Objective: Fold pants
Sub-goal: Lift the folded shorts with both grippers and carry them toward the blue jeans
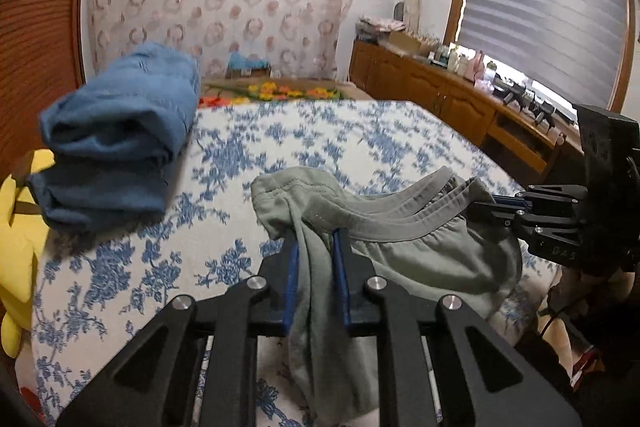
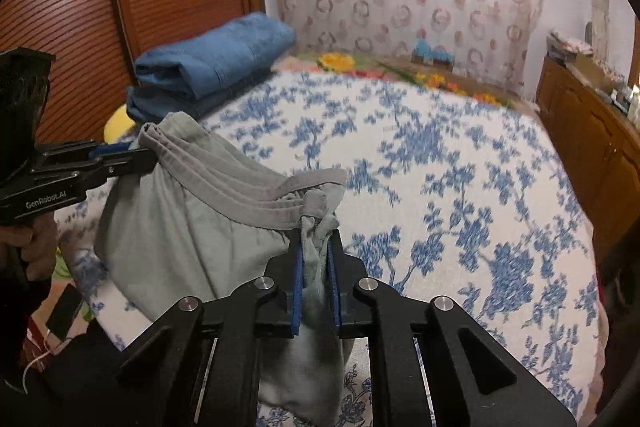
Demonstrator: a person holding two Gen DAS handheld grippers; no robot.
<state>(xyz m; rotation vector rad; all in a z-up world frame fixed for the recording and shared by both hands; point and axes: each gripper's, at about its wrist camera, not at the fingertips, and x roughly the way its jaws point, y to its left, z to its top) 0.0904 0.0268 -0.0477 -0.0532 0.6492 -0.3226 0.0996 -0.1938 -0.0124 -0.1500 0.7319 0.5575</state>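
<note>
Floral bedspread (image 1: 320, 147); grey pants (image 1: 400, 227) waistband stretched sideways between left tongs (image 1: 316, 247), right tongs (image 2: 316, 247), both clamped.

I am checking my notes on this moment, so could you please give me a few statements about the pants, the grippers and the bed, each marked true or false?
1. Both grippers are shut on the grey pants. True: the left gripper and the right gripper each pinch cloth at the waistband.
2. The pants lie flat on the bed. False: the waistband is held up, stretched between the grippers.
3. Folded blue clothes sit at the bed's far left. True.
4. The bedcover is plain white. False: it is white with blue flowers.
5. The blind on the window is fully raised. False: it covers most of the window.
</note>
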